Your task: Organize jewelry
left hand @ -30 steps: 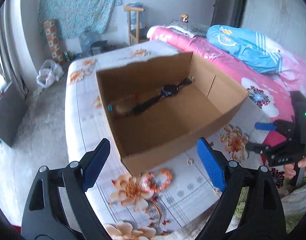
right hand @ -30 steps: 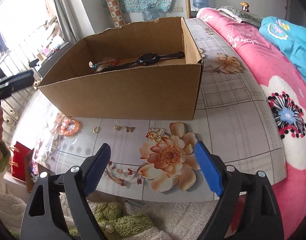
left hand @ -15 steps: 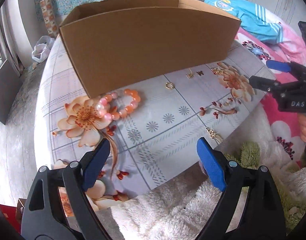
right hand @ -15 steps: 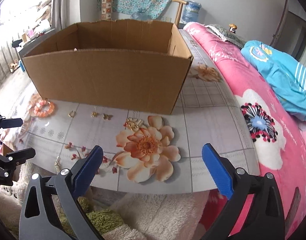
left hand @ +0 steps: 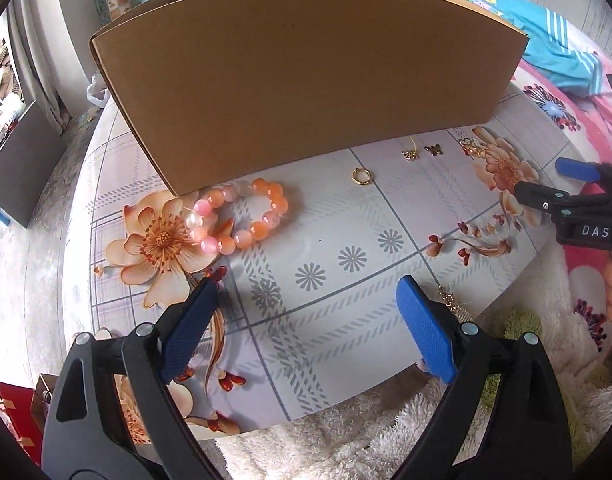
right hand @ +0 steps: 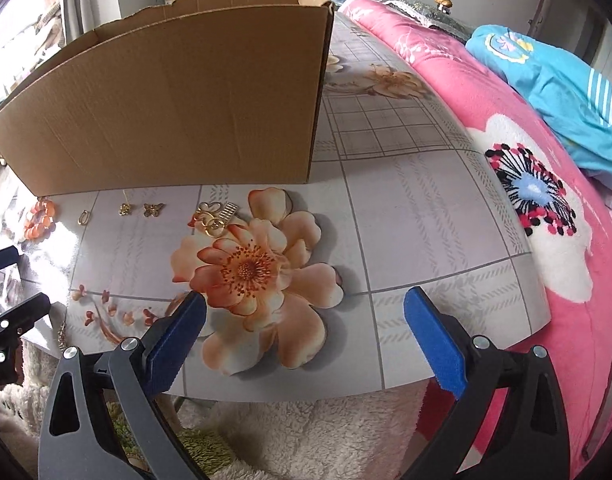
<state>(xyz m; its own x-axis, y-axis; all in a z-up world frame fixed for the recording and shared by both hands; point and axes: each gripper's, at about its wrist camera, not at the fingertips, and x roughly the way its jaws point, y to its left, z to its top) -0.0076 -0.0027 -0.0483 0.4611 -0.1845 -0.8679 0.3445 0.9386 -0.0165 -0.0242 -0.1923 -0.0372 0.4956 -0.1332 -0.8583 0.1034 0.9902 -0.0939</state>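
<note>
Lettering "DAS" marks the right gripper [left hand: 546,184] at three o'clock; both it and the left gripper [left hand: 306,320] gape wide, empty, bead bracelet [left hand: 238,216] at eleven.

matt brown cardboard box [left hand: 306,72]. glossy orange and pink bead bracelet [left hand: 242,216], shiny gold ring [left hand: 361,176]. smooth, glossy floral tablecloth [right hand: 406,220]; fluffy rug [right hand: 306,436].

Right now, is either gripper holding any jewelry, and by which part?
Nothing is held: left gripper and right gripper both stand open above the floral table, with nothing between the fingers.
</note>
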